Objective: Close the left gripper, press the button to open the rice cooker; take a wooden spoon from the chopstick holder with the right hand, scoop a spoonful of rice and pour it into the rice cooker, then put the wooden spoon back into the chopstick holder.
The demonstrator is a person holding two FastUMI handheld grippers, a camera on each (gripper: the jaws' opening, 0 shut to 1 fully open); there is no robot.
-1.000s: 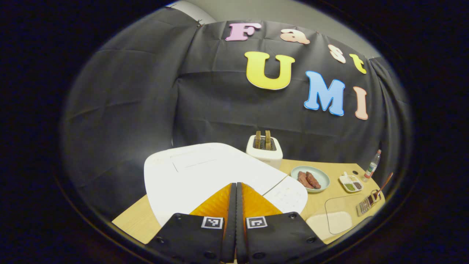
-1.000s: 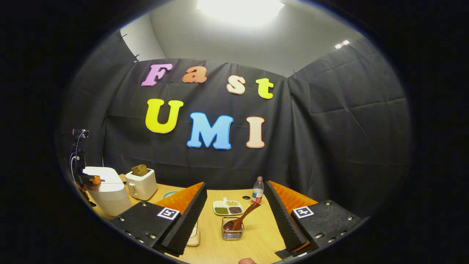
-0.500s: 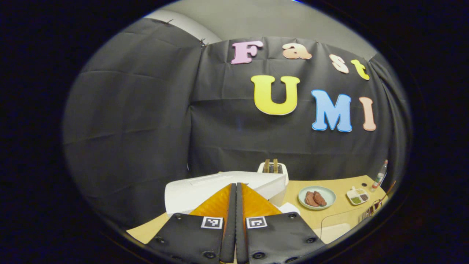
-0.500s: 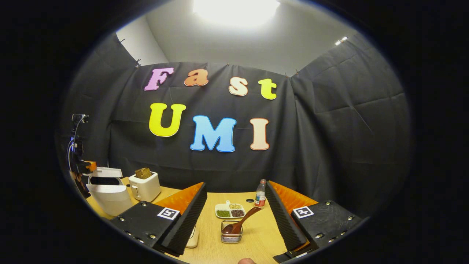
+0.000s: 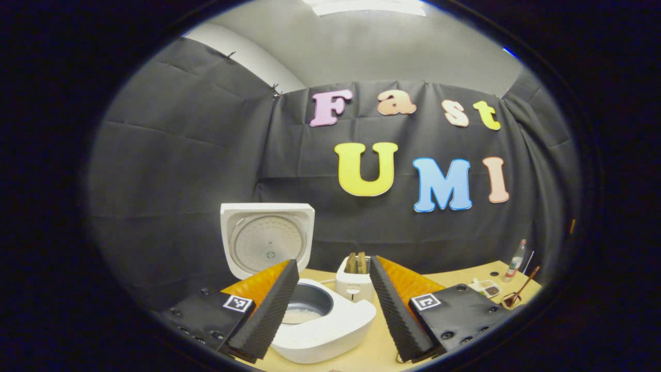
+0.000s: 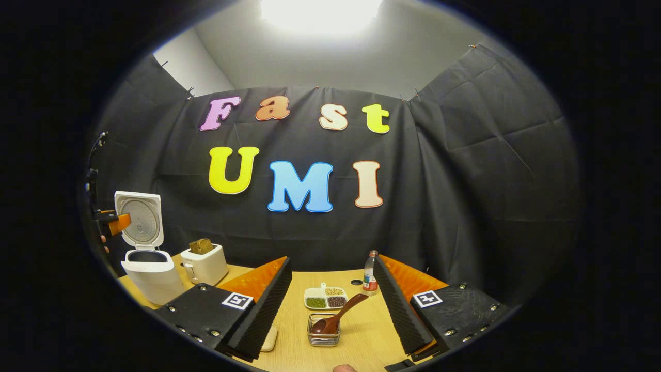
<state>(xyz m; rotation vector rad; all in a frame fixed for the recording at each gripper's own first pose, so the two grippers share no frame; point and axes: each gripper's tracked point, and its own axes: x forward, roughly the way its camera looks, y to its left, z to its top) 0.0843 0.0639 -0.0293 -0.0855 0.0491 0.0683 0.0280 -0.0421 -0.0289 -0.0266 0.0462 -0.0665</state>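
Since 1 second ago the rice cooker (image 5: pixel 315 325) lid (image 5: pixel 267 240) has swung upright and the left gripper (image 5: pixel 330 294) has spread its fingers above the pot. Ahead of the right gripper (image 6: pixel 330 297), fingers apart, the wooden spoon (image 6: pixel 338 312) leans in the chopstick holder (image 6: pixel 324 337).

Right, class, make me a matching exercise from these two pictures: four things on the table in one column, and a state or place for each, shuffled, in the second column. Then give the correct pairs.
Column one:
1. rice cooker
2. wooden spoon
3. toaster
4. right tool

Column two:
A. open, holding nothing
B. lid raised upright, pot exposed
C. resting in the chopstick holder, handle leaning out
D. bread standing in its slots

Pairs: 1-B, 2-C, 3-D, 4-A
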